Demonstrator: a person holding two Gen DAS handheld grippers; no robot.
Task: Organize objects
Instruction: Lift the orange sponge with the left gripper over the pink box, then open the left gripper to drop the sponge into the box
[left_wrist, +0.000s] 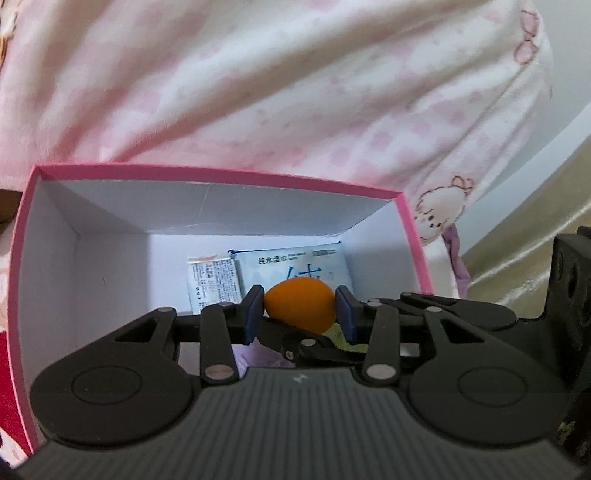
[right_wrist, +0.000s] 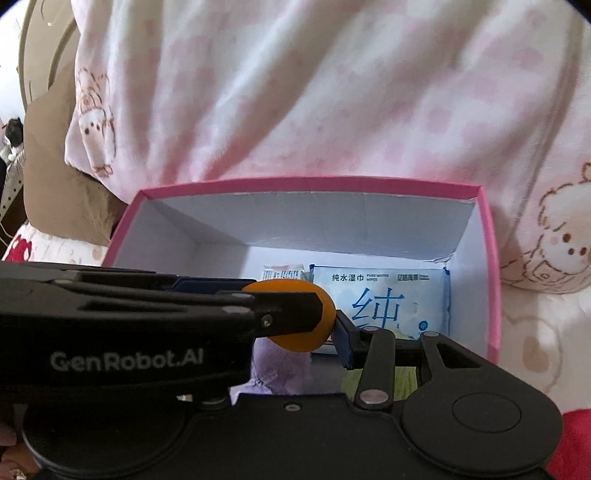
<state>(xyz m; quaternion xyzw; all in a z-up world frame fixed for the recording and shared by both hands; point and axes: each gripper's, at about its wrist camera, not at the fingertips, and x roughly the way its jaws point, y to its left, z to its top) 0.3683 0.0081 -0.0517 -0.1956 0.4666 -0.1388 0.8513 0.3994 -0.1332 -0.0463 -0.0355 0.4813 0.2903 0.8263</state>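
One orange egg (left_wrist: 299, 306) clamped in left hand-held gripper (left_wrist: 300, 314), right hand-held gripper (right_wrist: 295, 343) half hidden (state unclear)

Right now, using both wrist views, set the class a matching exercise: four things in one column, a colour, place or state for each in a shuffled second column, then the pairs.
1 orange egg
2 wipes pack
3 box rim
4 small white packet

A pink
B pale blue, with large printed characters
C clamped in the jaws of the left gripper
D on the box floor, next to the wipes pack

Pairs: 1-C, 2-B, 3-A, 4-D
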